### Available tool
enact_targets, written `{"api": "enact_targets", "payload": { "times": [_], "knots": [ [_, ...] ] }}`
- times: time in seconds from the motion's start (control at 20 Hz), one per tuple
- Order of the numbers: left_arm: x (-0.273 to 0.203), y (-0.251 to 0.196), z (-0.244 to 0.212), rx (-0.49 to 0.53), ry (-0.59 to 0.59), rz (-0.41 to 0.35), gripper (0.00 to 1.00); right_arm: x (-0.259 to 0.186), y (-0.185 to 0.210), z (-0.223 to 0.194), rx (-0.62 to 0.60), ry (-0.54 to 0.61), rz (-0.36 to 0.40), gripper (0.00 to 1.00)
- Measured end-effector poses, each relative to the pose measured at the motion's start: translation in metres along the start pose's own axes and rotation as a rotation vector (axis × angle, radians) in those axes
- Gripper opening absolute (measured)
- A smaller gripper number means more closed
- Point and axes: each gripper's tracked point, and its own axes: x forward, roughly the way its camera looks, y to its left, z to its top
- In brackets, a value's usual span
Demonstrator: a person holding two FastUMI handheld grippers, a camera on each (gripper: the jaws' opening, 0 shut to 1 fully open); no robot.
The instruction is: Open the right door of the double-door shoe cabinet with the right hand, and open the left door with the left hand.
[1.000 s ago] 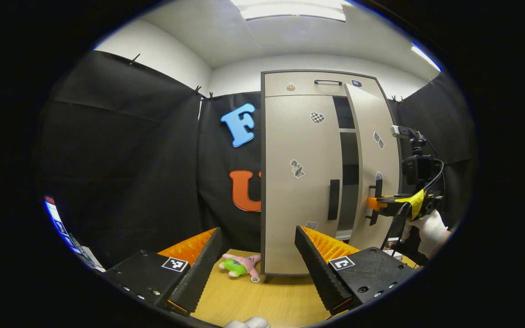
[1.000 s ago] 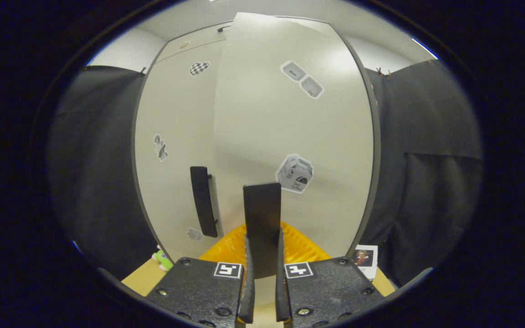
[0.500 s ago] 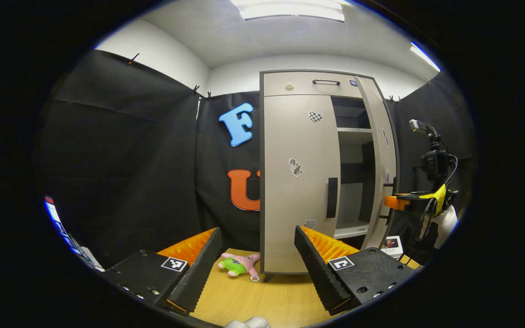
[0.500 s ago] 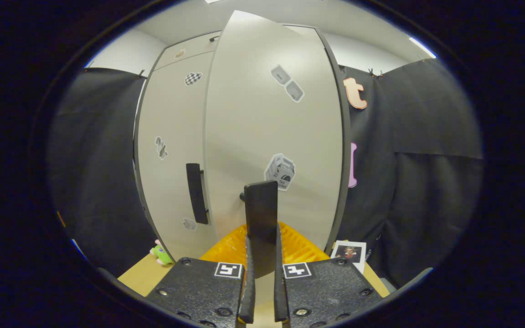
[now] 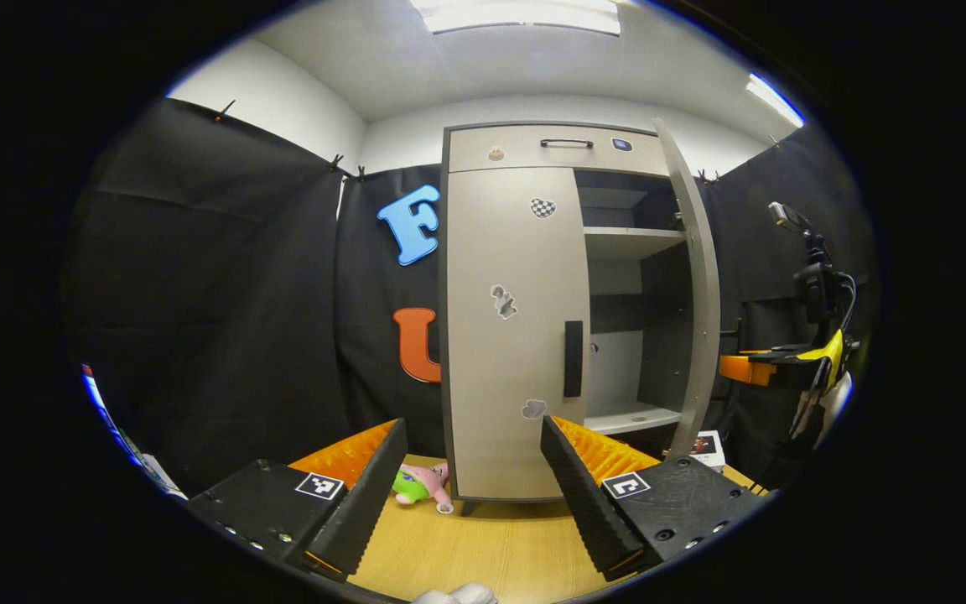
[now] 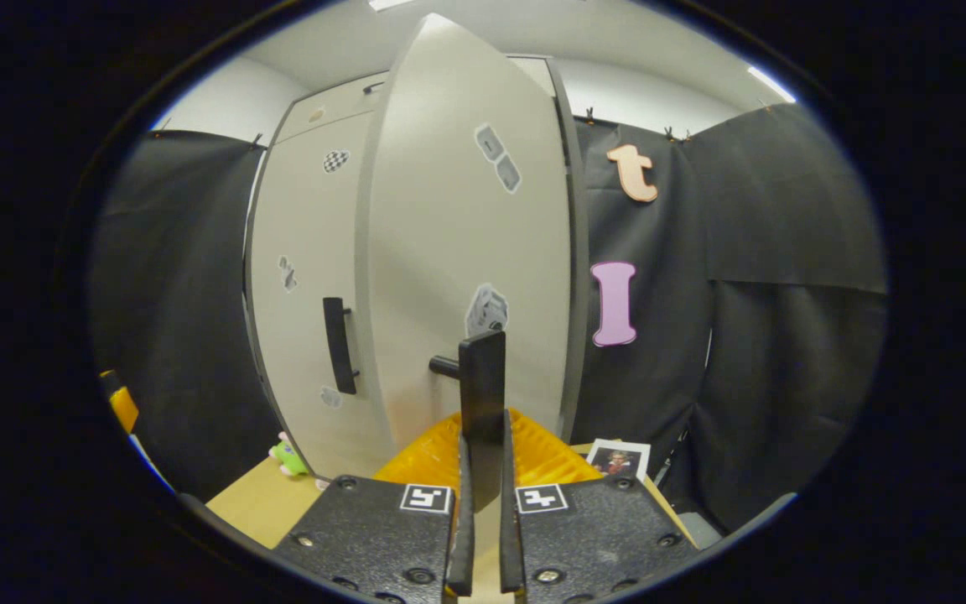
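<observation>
In the left gripper view, the left gripper [image 5: 470,470] hangs with fingers spread wide and nothing between them, above the wooden table [image 5: 483,549]. Just beyond, a plush toy [image 5: 420,485] lies near the foot of the shoe cabinet [image 5: 516,151]. The left door [image 5: 504,352] is closed, its handle [image 5: 573,358] untouched. The right door [image 5: 695,277] stands swung out, edge-on, with bare shelves [image 5: 630,242] showing behind it. In the right gripper view, the right gripper [image 6: 483,495] is clamped on the right door's handle [image 6: 483,394].
</observation>
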Motion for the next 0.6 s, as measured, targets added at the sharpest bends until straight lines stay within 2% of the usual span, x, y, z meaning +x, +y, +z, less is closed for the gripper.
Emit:
{"api": "enact_targets", "payload": {
  "times": [0.15, 0.45, 0.6],
  "knots": [
    [-0.005, -0.022, 0.002, 0.002, 0.001, -0.009, 0.96, -0.008, -0.019, -0.001, -0.013, 0.004, 0.008, 0.13],
    [-0.014, -0.055, 0.009, 0.003, -0.010, -0.003, 0.96, -0.017, -0.072, 0.000, -0.035, 0.001, -0.027, 0.04],
    [-0.018, -0.068, 0.009, -0.002, -0.005, -0.002, 0.96, -0.015, -0.094, 0.001, -0.026, 0.003, -0.031, 0.04]
  ]
}}
